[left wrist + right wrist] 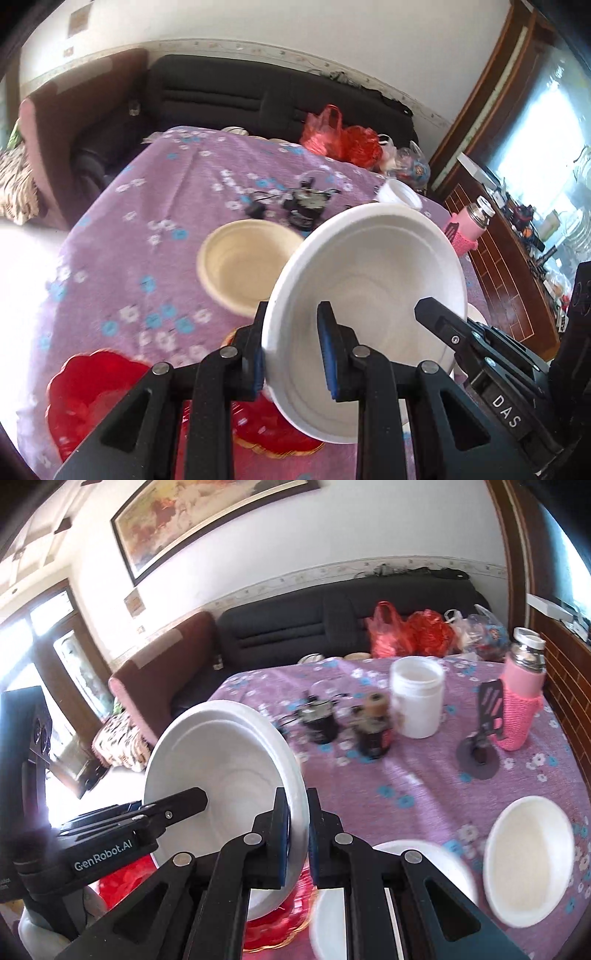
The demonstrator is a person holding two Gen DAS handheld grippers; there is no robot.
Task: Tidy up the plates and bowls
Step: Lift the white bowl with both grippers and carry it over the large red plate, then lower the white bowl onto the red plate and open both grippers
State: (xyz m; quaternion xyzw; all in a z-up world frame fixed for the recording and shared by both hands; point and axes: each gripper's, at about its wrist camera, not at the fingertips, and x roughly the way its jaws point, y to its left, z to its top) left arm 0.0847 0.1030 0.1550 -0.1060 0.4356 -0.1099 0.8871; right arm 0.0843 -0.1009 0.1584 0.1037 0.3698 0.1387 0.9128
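Purple flowered cloth covers the surface, with a dark sofa behind it at the upper centre of the right wrist view. Both grippers pinch one tilted white bowl, held up over the near edge: the left gripper has its fingers closed on the rim at lower centre of its view, and the right gripper has its fingers closed on the opposite rim. Judging by this, a bowl is being carried for stacking; the next move likely calls for levelling it and lowering it into another bowl. Besides it I count one cream bowl at centre, two more white bowls at lower right, and at least two red plates at lower left.
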